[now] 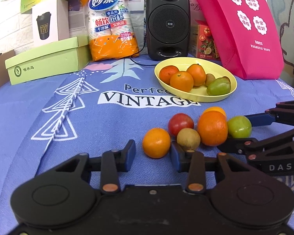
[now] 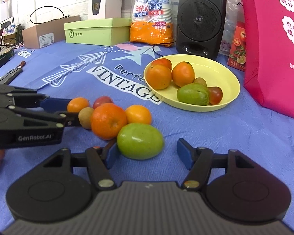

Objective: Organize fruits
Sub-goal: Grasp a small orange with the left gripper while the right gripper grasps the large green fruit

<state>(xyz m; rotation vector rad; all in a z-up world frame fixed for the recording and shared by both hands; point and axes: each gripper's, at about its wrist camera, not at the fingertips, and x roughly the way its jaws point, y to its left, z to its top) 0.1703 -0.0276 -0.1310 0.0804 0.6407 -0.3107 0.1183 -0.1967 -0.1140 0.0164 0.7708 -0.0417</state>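
Fruits lie loose near you on the blue cloth (image 1: 49, 101), more sit in the far yellow plate (image 1: 225, 96).
Your left gripper (image 1: 152, 152) stands open around a small orange (image 1: 156, 143), pads not pressing. Your right gripper (image 2: 147, 152) stands open around the green fruit (image 2: 140, 141), left pad just beside it.

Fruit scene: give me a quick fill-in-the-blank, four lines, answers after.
1. The plate holding sorted fruit is ____ in colour.
2. The fruit between the open fingers of the right gripper is the ____ one.
3. The left gripper has a small ____ fruit between its fingers.
4. Behind the plate stands a black ____.

Answers: yellow; green; orange; speaker
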